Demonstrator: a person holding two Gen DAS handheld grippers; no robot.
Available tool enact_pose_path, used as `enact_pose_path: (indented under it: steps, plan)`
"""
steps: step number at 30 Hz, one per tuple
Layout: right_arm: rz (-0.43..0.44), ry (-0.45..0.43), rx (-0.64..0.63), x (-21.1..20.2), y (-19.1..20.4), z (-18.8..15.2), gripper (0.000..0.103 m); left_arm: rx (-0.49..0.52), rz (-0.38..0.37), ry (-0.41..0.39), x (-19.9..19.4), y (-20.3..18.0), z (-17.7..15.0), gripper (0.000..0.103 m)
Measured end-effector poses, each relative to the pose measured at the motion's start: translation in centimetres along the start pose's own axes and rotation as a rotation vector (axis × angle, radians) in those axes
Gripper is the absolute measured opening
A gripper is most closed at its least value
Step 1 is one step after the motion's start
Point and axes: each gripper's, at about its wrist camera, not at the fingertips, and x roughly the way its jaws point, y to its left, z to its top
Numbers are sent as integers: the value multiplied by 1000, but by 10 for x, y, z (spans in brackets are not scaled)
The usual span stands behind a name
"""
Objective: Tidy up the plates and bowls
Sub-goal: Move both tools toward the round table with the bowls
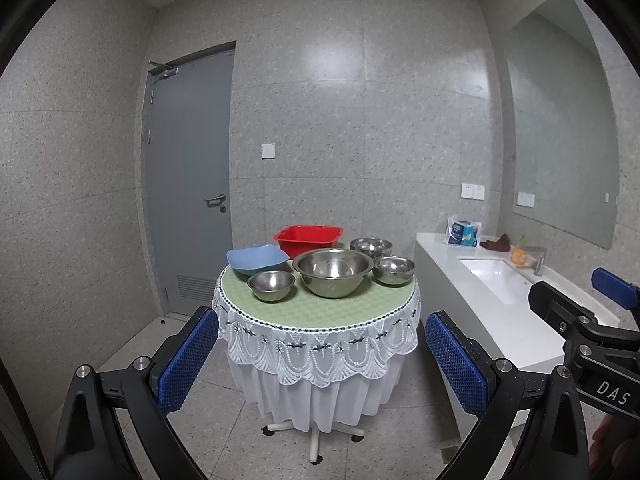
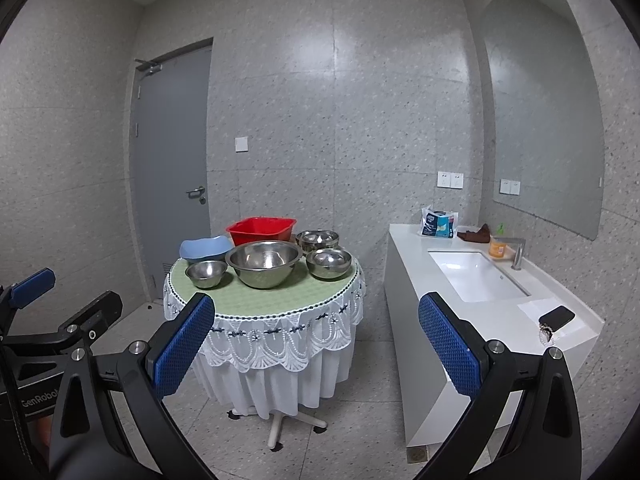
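A round table (image 1: 320,312) (image 2: 280,300) with a green top and white lace cloth holds a large steel bowl (image 1: 332,272) (image 2: 263,263), three small steel bowls (image 1: 271,285) (image 1: 393,269) (image 1: 370,246), a blue bowl (image 1: 256,258) (image 2: 205,248) and a red square basin (image 1: 308,238) (image 2: 261,230). My left gripper (image 1: 322,356) is open and empty, well short of the table. My right gripper (image 2: 316,352) is open and empty, also short of the table. Each gripper shows at the edge of the other's view.
A white counter (image 2: 500,320) with a sink (image 2: 476,276) stands right of the table, with a packet, brown cloth, orange bottle, faucet and a phone (image 2: 556,316) on it. A grey door (image 1: 188,180) is behind left. A mirror hangs on the right wall.
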Motion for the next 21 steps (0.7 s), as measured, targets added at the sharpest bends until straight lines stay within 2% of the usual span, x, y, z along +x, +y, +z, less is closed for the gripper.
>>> enact_pose_path:
  steps: [21]
  plan:
    - [48,39,7,17,-5,6,103,2,37,30,10,-13,7,102]
